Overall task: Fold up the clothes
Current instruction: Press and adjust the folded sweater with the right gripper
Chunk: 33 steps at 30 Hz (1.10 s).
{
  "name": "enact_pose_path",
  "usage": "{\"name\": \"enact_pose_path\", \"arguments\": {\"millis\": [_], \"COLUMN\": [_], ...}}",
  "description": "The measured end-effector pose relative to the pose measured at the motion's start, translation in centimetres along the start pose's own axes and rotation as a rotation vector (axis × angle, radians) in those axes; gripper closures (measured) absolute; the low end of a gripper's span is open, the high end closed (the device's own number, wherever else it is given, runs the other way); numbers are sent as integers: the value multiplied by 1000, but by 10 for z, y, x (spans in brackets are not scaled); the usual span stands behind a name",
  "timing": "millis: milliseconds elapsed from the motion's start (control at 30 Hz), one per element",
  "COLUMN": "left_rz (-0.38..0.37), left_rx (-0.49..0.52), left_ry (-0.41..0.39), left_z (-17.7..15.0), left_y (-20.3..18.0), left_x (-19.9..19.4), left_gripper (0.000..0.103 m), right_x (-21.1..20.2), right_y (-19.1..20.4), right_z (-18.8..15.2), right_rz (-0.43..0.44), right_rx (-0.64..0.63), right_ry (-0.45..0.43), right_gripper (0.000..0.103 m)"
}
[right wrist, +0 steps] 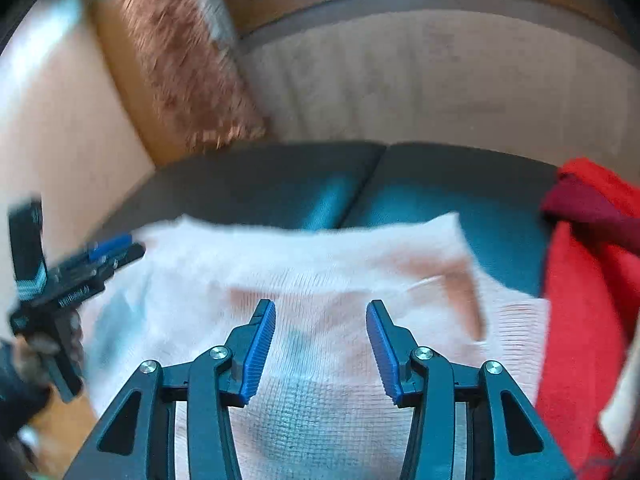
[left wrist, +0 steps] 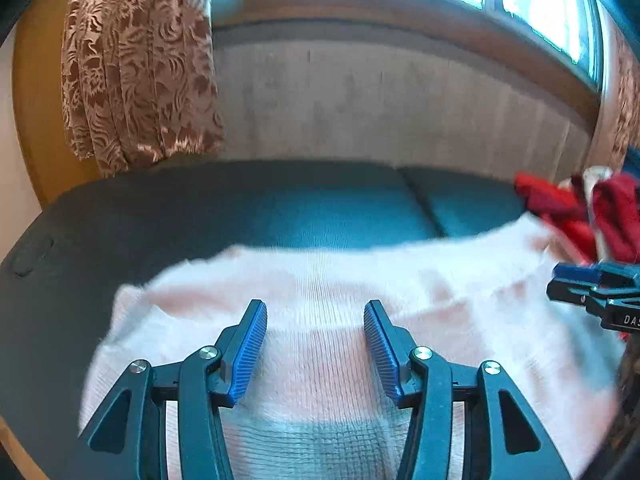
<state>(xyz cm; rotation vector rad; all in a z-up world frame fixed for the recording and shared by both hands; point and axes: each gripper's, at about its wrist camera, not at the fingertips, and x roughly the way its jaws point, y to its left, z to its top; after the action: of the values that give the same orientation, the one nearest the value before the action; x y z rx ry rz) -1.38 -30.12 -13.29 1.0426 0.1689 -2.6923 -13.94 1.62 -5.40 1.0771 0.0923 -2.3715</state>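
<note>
A pale pink knitted garment [left wrist: 320, 280] lies spread on a dark teal cushioned surface [left wrist: 280, 208]. My left gripper [left wrist: 316, 320] hovers open over its near middle, nothing between the blue pads [left wrist: 250, 352]. The right gripper's side shows at the right edge [left wrist: 592, 284]. In the right wrist view the same pink garment [right wrist: 320, 264] lies below my right gripper [right wrist: 320, 320], which is open and empty. The left gripper [right wrist: 104, 256] appears blurred at the left, held by a hand. Both views are motion-blurred.
A pile of red and dark red clothes [right wrist: 592, 280] lies right of the pink garment, seen too in the left wrist view [left wrist: 580, 212]. A brown patterned curtain [left wrist: 136, 72] hangs at the back left. A beige padded wall [left wrist: 400, 100] stands behind the cushions under a window.
</note>
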Motion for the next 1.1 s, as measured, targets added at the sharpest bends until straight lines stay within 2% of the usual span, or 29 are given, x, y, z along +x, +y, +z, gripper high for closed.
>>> {"name": "enact_pose_path", "arguments": {"millis": [67,200,433,533,600,700,733,833,900,967,1067,1100], "left_rz": [8,-44,-61,-89,-107,-135,-144,-174,-277,-356,-432,-444], "left_rx": [2,-83,-88,-94,-98,-104,-106,-110,-26,79,168,187], "left_ry": [34,24,25,34,41,51,54,63,52,73,95,100], "left_z": [-15,-13,-12,-6,-2,3,5,11,12,7,-6,-6], "left_y": [-1,13,8,5,3,0,-1,-5,-47,-95,-155,-164], "left_x": [16,26,28,22,19,13,11,5,-8,-9,-13,-11], "left_gripper": [48,45,42,42,42,43,46,45,45,45,45,45], "right_x": [13,8,-1,-12,-38,-84,-95,-120,-127,-132,-126,-120], "right_y": [-1,-43,-64,-47,-41,-54,-61,-77,-81,-82,-81,-79], "right_z": [-10,-23,-31,-37,-50,-78,-91,-123,-135,-139,-127,-119], "right_rz": [-29,100,261,386,476,526,521,490,476,481,499,502], "right_rx": [-26,157,297,337,323,307,318,332,323,287,234,217], "right_ry": [23,-17,-60,-20,-21,-28,-17,20,29,10,-24,-29], "right_gripper": [50,49,48,27,3,0,0,0,0,0,0,0]}}
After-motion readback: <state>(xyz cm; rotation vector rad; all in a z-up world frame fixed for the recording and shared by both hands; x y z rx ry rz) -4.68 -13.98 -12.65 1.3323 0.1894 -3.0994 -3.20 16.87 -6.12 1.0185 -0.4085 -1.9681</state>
